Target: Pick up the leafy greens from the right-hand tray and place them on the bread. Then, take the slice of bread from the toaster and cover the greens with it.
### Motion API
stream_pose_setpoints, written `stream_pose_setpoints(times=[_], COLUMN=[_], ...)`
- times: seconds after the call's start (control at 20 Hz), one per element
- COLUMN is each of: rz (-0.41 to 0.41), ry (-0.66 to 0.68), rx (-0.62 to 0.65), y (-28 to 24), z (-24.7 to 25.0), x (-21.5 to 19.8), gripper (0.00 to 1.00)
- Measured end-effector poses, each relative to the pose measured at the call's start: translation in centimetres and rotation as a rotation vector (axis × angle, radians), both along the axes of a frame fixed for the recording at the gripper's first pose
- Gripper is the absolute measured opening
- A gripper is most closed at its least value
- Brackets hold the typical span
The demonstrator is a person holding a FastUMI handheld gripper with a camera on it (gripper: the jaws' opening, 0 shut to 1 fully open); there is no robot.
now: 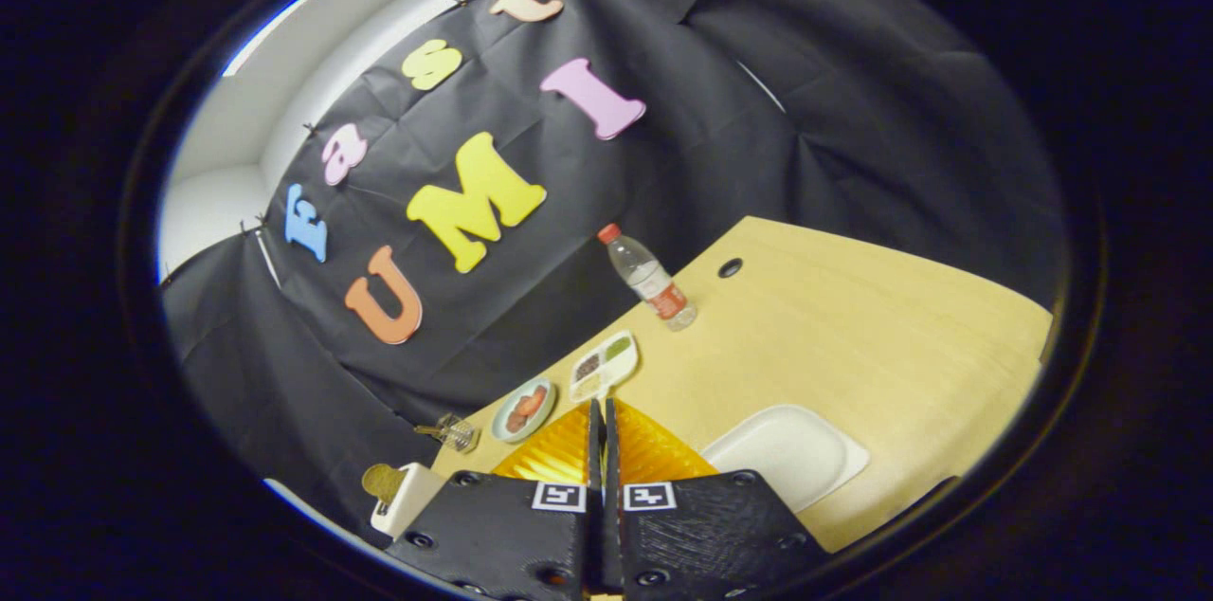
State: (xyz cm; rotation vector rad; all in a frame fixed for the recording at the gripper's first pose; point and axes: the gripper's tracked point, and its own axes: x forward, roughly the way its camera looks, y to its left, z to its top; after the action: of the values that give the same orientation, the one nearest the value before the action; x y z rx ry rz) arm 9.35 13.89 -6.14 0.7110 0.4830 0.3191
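My gripper (pixel 599 411) is shut, its two fingers pressed flat together with nothing visible between them. It hangs over a ribbed golden plate (pixel 654 454), most of which the fingers hide. Right of the fingers lies a white tray (pixel 791 454) with a bare inside. Left of the fingers stands a white toaster (pixel 409 497) with a slice of bread (pixel 381 481) sticking out of its slot. The whole scene is tilted, with the wooden table (pixel 853 336) sloping up to the right.
Beyond the fingertips sit a small round plate (pixel 523 409) with reddish food and a divided dish (pixel 604 364) with dark and green contents. A plastic bottle (pixel 649 281) with a red cap stands farther back near a cable hole (pixel 730 267). A small glass object (pixel 455 432) sits behind the toaster.
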Motion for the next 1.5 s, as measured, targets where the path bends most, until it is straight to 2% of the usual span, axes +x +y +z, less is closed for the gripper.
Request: stream_pose_setpoints(times=[0.45,0.65,0.8,1.0,1.2,1.45,1.5], rz=[0.162,0.196,0.147,0.071,0.019,0.011,0.010], ry=[-0.010,0.024,0.066,0.118,0.118,0.099,0.102], rx=[0.065,0.145,0.167,0.145,0.028,-0.096,-0.121], y=[15.8,20.1,19.8,16.5,13.5,11.8,11.4], z=[-0.3,-1.6,-4.2,-7.8,-10.5,-12.5,-13.0], x=[-2.7,-3.8,-3.2,-1.9,-1.4,-2.3,-2.4], gripper=[0.00,0.00,0.00,0.00,0.00,0.00,0.03])
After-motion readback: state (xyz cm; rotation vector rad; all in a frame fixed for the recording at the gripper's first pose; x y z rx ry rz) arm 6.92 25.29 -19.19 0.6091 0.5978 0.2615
